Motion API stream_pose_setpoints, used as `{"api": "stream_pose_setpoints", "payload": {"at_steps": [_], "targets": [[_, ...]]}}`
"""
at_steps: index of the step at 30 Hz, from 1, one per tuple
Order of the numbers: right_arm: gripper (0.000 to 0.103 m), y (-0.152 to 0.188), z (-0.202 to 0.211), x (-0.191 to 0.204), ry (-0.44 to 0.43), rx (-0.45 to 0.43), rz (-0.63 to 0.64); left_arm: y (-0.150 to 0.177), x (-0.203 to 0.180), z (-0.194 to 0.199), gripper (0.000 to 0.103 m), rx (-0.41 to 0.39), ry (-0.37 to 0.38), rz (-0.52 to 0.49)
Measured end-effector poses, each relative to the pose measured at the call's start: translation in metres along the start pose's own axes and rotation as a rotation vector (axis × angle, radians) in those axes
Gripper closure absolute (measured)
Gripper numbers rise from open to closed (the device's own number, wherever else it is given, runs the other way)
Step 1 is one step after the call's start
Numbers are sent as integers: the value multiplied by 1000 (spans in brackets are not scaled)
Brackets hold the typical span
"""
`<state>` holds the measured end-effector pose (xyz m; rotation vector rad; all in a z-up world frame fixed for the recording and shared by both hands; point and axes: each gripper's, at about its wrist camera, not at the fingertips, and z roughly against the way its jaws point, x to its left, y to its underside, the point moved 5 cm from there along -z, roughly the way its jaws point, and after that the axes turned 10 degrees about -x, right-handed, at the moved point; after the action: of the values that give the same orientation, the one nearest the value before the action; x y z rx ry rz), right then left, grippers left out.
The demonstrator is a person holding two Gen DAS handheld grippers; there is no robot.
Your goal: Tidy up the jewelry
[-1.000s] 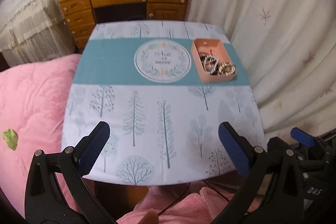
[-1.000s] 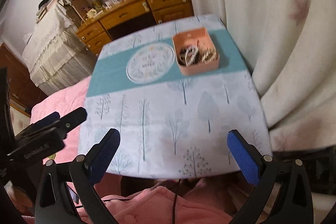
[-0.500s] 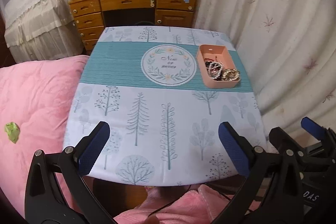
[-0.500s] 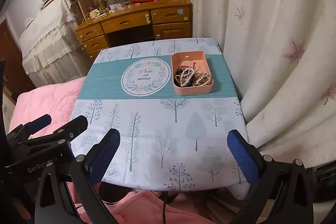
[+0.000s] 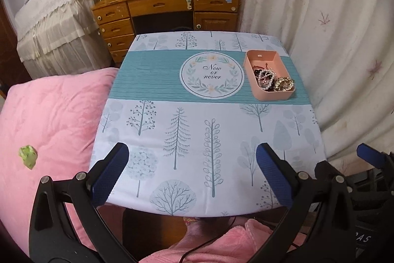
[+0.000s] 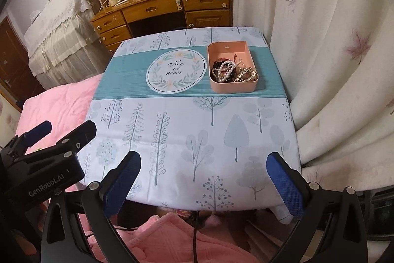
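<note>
A pink tray (image 5: 249, 58) (image 6: 245, 88) sits at the far right of the small table. In it lie a pearl bracelet (image 5: 266, 78) (image 6: 225, 69), dark beads (image 6: 216, 65) and a gold chain (image 5: 284, 83) (image 6: 247, 73), all tangled together. My left gripper (image 5: 192, 170) is open and empty over the table's near edge. My right gripper (image 6: 204, 175) is open and empty over the near edge too, well short of the tray. The left gripper's body shows at the left of the right wrist view (image 6: 46, 157).
The table (image 5: 197, 139) has a tree-print cloth with a teal band and a round "Now or never" print (image 5: 211, 77). A pink quilt (image 5: 49, 120) lies to the left, a white curtain (image 6: 332, 53) to the right, a wooden desk (image 5: 167, 9) behind.
Both grippers have tilted up and steadied, so the table and tray sit lower and nearer in view. Both stay open. The tray and jewelry have not moved.
</note>
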<state>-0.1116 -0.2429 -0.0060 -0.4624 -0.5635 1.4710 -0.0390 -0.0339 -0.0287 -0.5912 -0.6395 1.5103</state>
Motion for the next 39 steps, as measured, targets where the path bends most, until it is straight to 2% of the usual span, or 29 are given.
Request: {"api": "stream_pose_setpoints", "payload": {"at_steps": [12, 39], "targets": [[0, 5, -4, -11, 11, 8, -58, 2, -6, 0, 0, 3, 13, -46], [0, 7, -7, -13, 7, 18, -68, 5, -9, -1, 0, 2, 3, -46]]}}
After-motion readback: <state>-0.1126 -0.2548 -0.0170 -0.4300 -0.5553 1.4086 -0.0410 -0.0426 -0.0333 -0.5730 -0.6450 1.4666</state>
